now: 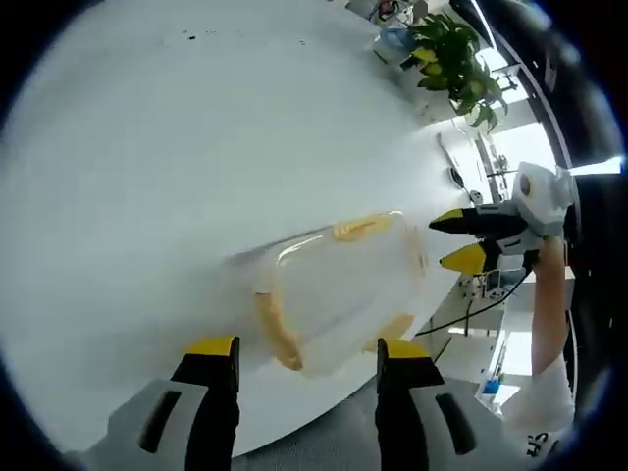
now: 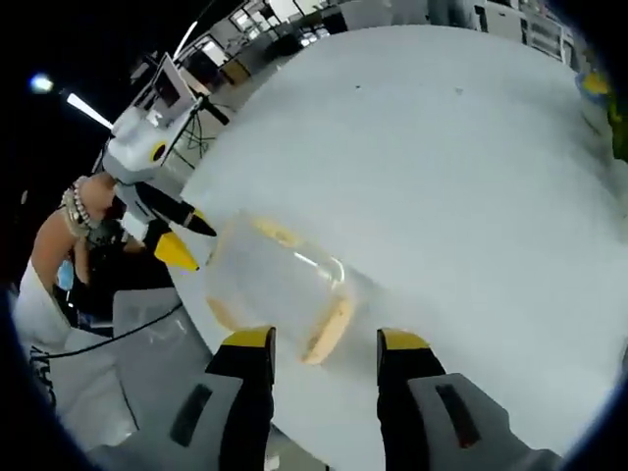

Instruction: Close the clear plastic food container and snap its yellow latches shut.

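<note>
Clear plastic, yellow trim: the food container (image 1: 339, 289) sits on the white round counter (image 1: 177, 147), close to the counter's edge. The pictures are blurred, so I can't tell if the lid is fully seated. Yellow latches (image 1: 277, 334) show on the container's sides; one on the far long side, one on each short end as far as the blur allows. Whether any is snapped down: cannot tell.

Left tongs (image 1: 307, 355) are spread wide, holding nothing, just short of the container's near end. In the right gripper view the right tongs (image 2: 326, 345) are also spread and empty, tips right by a yellow latch (image 2: 329, 331) on the container (image 2: 275, 280), maybe touching, unclear. The two sets of tongs come at the container from opposite ends; the right tongs (image 1: 469, 238) show beyond the container in the left gripper view, the left tongs (image 2: 177, 235) likewise in the right gripper view.

Handling guess: light, thin-walled, stiff but flexes a bit, smooth and slippery on the smooth counter, so it will likely slide when a latch is pushed. Best to brace one end with one set of tongs and press the latch at the other. Take hold at the rim or latches, not the bare walls. Potted plant (image 1: 453, 61) far across the counter from the container.
</note>
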Tool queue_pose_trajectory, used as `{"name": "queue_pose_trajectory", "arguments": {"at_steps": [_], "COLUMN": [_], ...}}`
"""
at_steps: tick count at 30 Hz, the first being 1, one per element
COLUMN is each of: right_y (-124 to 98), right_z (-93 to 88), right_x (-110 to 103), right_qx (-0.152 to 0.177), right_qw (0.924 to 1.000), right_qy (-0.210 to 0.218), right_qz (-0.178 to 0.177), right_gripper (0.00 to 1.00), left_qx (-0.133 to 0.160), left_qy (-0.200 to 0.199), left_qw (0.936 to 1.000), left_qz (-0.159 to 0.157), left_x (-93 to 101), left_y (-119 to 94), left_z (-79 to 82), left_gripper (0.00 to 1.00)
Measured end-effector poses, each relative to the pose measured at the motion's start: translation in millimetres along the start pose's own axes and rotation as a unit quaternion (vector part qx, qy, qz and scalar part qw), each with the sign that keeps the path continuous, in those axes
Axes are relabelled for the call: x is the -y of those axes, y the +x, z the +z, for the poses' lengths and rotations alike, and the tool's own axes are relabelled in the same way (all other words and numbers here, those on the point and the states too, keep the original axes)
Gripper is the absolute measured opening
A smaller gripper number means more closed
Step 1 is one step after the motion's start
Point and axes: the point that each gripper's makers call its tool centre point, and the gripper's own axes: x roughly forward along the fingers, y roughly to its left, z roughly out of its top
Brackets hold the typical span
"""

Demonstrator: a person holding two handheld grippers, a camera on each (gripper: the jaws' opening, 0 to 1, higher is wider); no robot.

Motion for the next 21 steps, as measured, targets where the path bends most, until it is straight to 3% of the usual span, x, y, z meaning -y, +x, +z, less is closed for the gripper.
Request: {"name": "queue_pose_trajectory", "arguments": {"at_steps": [4,8,16,21], "right_y": [7.5,12.2,20.5,21.4], "right_z": [-3.2,-2.0,1.9,2.6], "right_x": [0.4,-0.5,-5.8,-4.8], "right_qx": [-0.006,-0.001,0.005,-0.006], "right_qw": [0.9999,0.9995,0.9988,0.9990], "right_qy": [0.011,0.027,0.042,0.041], "right_qz": [0.006,0.013,0.026,0.019], "right_gripper": [0.24,0.25,0.15,0.16], "left_qx": [0.000,-0.006,-0.008,-0.011], "left_qy": [-0.001,0.000,-0.003,0.001], "left_qw": [1.0000,0.9999,0.9999,0.9996], "left_qz": [-0.002,-0.008,0.009,0.028], "left_x": [0.7,5.6,-2.3,-8.2], "left_y": [8.2,13.7,17.8,18.5], "left_z": [3.9,3.1,5.1,5.6], "left_gripper": [0.50,0.44,0.39,0.32]}}
